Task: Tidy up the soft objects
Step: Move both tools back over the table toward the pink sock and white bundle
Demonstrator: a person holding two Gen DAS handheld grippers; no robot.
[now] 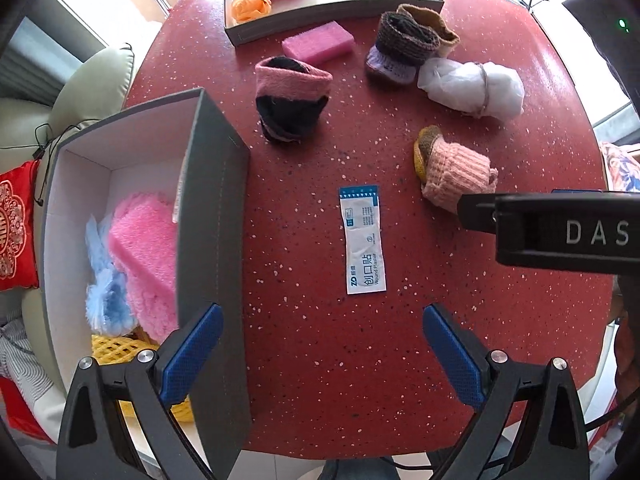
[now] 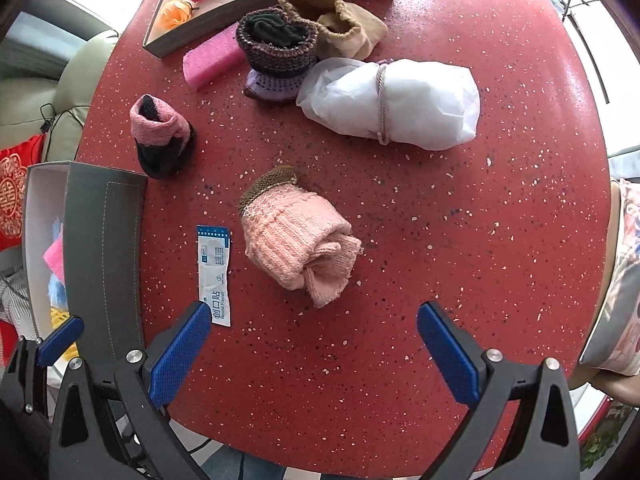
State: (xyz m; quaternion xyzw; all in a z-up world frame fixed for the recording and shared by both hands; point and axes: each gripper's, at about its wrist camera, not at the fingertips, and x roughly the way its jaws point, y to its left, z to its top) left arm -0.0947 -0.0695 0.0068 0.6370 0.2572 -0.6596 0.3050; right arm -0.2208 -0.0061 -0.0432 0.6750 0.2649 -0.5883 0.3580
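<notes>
Hovering over the red speckled counter (image 2: 440, 208) with both sets of fingers spread wide and holding nothing, I judge the pink knitted sock roll (image 2: 298, 248) to be my next pick: it lies just ahead of my right gripper (image 2: 314, 350), between the blue pads, near the counter's middle. My left gripper (image 1: 322, 354) hangs by the near wall of the grey box (image 1: 216, 216), which already holds a pink fluffy piece (image 1: 146, 252), something pale blue and some yellow netting. To do this well, I should lower the right fingers so they straddle the roll across its thick middle, not the loose folded end nearest me, which would likely pull free and let the bundle unroll. A firm, centred squeeze should suit it, as soft knit gives under pressure. The wound-plaster sachet (image 2: 214, 276) lies just beside the roll on its left, so I must keep my left-hand pad clear of it. Farther off wait the pink-and-black sock roll (image 2: 162, 138), the brown-and-purple one (image 2: 276, 56), a white wrapped bundle (image 2: 392, 104) and a pink sponge (image 2: 212, 62).
</notes>
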